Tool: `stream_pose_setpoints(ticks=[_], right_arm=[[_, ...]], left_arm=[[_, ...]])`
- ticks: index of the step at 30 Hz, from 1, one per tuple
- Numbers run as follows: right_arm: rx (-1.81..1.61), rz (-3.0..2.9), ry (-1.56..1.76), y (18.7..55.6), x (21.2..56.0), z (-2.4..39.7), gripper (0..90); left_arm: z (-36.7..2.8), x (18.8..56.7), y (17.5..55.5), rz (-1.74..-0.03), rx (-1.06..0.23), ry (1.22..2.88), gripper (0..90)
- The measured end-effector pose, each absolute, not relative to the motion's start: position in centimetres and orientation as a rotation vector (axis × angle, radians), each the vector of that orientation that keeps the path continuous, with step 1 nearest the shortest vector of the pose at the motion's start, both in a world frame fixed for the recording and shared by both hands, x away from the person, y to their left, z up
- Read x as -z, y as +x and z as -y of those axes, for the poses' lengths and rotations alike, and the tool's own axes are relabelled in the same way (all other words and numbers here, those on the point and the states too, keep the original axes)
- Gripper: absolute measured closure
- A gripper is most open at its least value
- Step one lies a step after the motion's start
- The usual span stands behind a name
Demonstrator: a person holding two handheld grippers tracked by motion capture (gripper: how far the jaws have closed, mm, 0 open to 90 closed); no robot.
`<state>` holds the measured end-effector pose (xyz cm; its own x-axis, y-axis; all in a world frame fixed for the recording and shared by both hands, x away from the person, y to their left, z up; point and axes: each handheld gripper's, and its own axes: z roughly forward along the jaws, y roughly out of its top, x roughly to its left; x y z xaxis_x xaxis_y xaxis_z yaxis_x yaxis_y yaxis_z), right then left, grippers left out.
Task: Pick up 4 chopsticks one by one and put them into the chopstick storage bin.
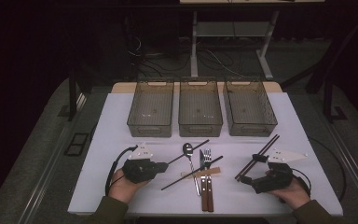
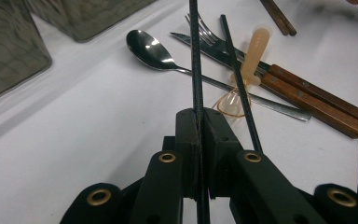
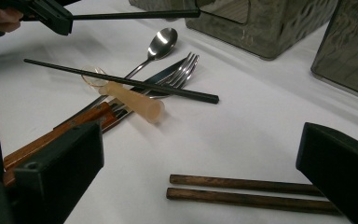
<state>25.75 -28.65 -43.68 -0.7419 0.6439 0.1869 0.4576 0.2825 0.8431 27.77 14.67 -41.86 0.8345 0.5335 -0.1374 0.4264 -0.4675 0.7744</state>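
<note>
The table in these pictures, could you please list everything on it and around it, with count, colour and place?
Bins: three, smoky translucent, in a row at the table's far side.
Black chopsticks: two; one clamped in the left gripper, one lying across the cutlery.
Brown chopsticks: two, side by side on the table before the right gripper.
Spoon: one, shiny metal, table centre.
Fork: one, metal with a wooden handle, beside the spoon.
Knife: one, metal blade, wooden handle, next to the fork.
Small spoon: one, pale translucent, lying across the cutlery.
Table: one, white.
Cables: several, on the floor beyond the table.
Left gripper: black, shut on a chopstick.
Right gripper: black, open.
</note>
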Motion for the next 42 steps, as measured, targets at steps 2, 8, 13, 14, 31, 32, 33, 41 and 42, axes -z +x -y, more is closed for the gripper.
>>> stream_pose_setpoints(ticks=[2, 8, 13, 14, 31, 32, 33, 41, 42], right_arm=[[-1.448, -2.357, 1.025, 25.7, 43.7, 28.7, 0.7], [-1.449, -2.355, 1.025, 25.7, 43.7, 28.7, 0.7], [-1.45, -2.355, 1.026, 25.7, 43.6, 28.7, 0.7], [-1.45, -2.355, 1.026, 25.7, 43.6, 28.7, 0.6], [-1.451, -2.354, 1.025, 25.7, 43.6, 28.7, 0.7], [-1.452, -2.354, 1.024, 25.7, 43.6, 28.7, 0.7], [-1.452, -2.354, 1.024, 25.7, 43.6, 28.7, 0.7], [-1.452, -2.354, 1.023, 25.7, 43.6, 28.7, 0.7], [-1.452, -2.354, 1.024, 25.7, 43.6, 28.7, 0.7]], left_arm=[[-14.9, 41.8, 27.8, -0.703, -0.162, 2.124, 84.9], [-15.6, 41.7, 27.9, -0.725, -0.17, 2.105, 84.9], [-16.1, 41.5, 28.0, -0.736, -0.184, 2.098, 84.8], [-16.2, 41.5, 28.0, -0.738, -0.186, 2.093, 84.8], [-18.2, 40.7, 28.2, -0.791, -0.235, 2.033, 84.9], [-18.3, 40.7, 28.2, -0.794, -0.238, 2.029, 84.9], [-18.5, 40.6, 28.2, -0.8, -0.239, 2.024, 84.9], [-19.4, 40.5, 28.5, -0.837, -0.261, 2.001, 84.9], [-19.5, 40.5, 28.5, -0.843, -0.264, 1.998, 84.9]])
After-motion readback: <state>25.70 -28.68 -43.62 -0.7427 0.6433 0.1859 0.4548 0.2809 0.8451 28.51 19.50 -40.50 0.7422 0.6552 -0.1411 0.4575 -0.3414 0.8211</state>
